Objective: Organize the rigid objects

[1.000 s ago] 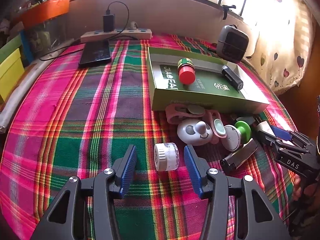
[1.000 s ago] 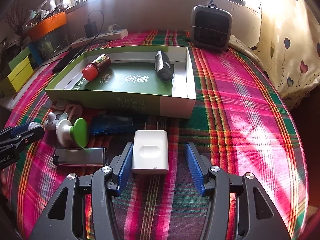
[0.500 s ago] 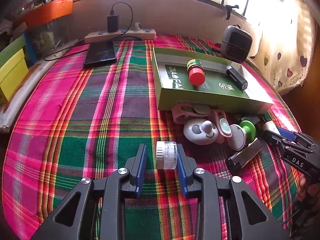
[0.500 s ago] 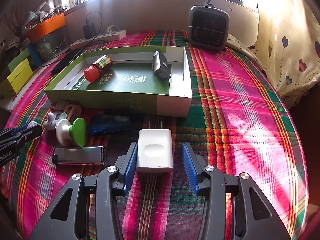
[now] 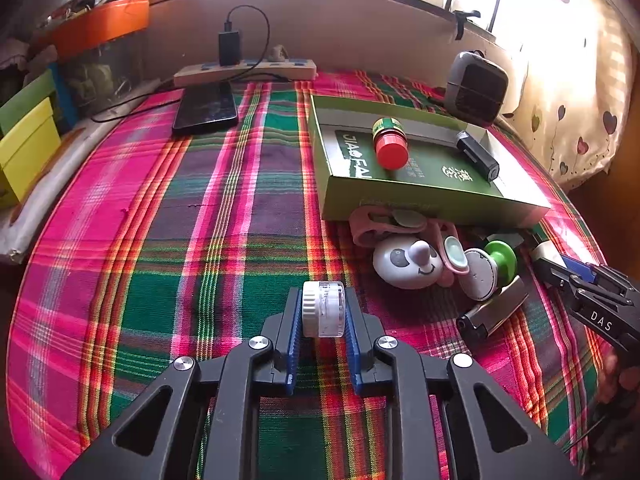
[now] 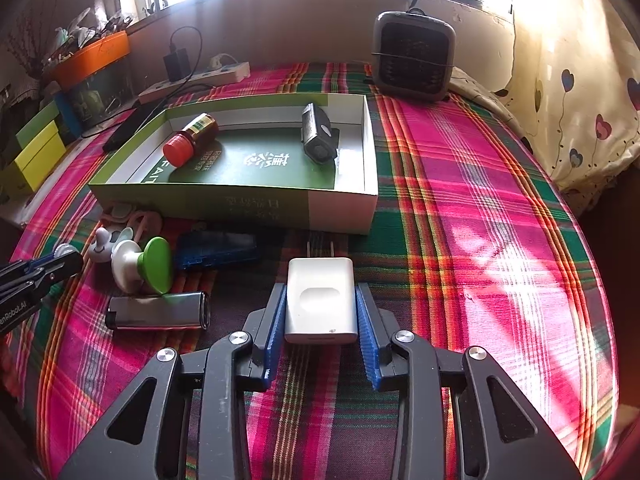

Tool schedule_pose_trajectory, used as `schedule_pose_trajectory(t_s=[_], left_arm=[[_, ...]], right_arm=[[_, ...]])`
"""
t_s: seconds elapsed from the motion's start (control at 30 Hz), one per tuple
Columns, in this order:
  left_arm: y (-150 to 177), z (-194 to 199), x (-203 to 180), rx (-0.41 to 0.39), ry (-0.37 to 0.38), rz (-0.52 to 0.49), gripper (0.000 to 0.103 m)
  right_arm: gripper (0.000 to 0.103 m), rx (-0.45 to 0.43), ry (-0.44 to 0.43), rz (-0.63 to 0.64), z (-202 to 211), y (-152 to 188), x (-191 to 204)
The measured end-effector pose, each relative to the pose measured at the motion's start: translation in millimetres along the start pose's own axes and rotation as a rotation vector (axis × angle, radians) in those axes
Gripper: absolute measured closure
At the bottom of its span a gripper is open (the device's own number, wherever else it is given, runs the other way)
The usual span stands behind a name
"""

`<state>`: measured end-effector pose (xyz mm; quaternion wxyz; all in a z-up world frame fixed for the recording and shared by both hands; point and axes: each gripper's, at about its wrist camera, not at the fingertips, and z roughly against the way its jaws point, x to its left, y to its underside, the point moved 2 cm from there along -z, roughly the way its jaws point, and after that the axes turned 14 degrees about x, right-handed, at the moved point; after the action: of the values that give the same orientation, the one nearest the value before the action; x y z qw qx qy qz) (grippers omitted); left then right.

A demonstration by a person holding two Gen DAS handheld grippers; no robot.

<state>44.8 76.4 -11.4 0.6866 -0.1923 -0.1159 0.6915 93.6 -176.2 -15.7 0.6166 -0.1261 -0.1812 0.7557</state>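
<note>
a: what's the left gripper doing?
b: it's clamping a small clear jar w/ white ribbed lid, jar lying sideways btwn the blue pads, low over the plaid cloth.
a: and the right gripper?
b: it's pinching a white plug adapter, prongs pointing at the green box. inside that box a red-cap bottle & a black device are lying apart.

Pink-green plaid cloth, green box, red-capped bottle, white charger.
</note>
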Motion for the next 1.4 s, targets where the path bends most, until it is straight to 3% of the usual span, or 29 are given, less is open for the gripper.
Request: schedule_pose_trajectory(t_s=[0.9,1.4], left_arm=[[-9.1,15.8,-6.6,-0.025,0.016,-0.027,0.085],[-37.9,24.9,-16.6,-0.049,0.048,-0.064,0.085]], right_arm=[[0.069,-0.043,-0.022,0.007,18.0,-3.7,-1.2],[0.069,-0.065,-0.046,0.04,33.0,-27.9,5.1]])
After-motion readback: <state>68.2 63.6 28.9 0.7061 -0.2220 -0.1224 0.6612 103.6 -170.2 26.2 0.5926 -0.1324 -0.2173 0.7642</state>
